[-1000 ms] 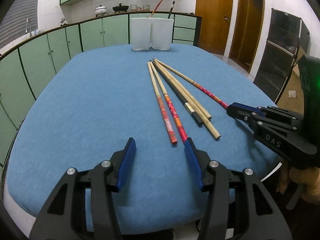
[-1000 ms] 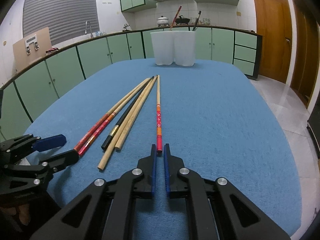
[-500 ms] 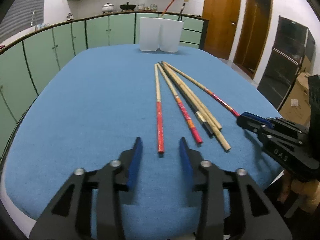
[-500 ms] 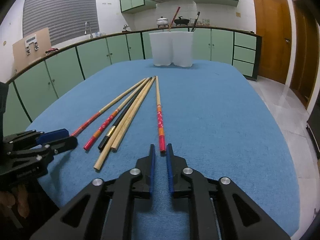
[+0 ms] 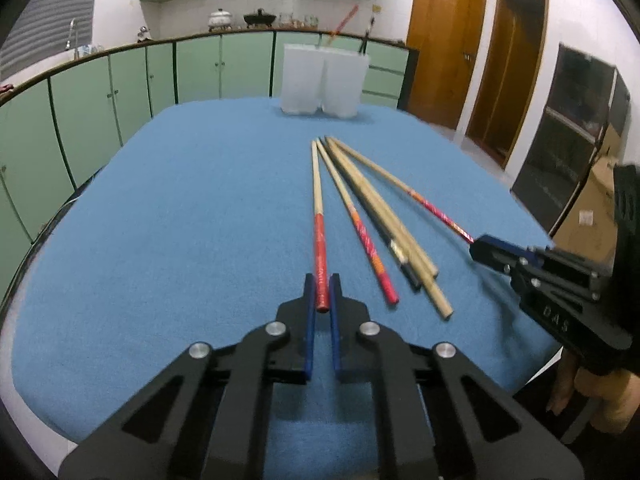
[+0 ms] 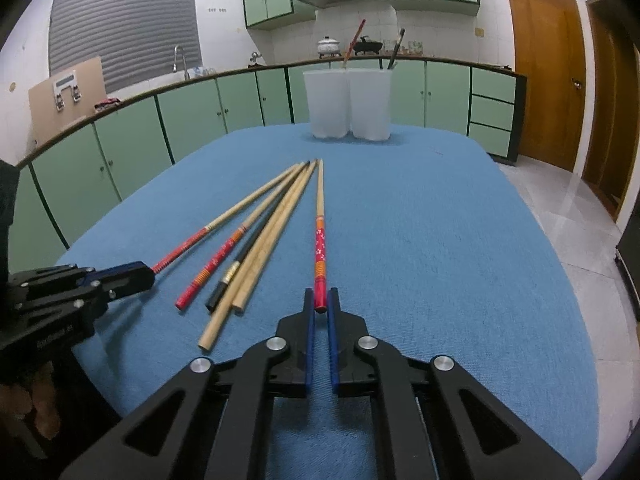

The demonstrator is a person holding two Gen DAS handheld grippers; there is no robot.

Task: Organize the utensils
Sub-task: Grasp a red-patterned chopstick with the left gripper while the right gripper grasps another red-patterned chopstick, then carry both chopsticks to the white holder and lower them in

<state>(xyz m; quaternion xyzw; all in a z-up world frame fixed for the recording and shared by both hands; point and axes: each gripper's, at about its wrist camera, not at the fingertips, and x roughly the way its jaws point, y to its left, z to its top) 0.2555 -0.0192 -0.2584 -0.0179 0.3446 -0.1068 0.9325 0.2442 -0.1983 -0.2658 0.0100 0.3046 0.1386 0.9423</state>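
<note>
— Our left gripper had just closed its jaws on the red end of the leftmost chopstick, which lay on the blue cloth, its long axis running away toward the white cups.

— And our right gripper pinched the red end of the rightmost chopstick, jaws narrow, its bare tip likewise pointing at the cups.
</note>
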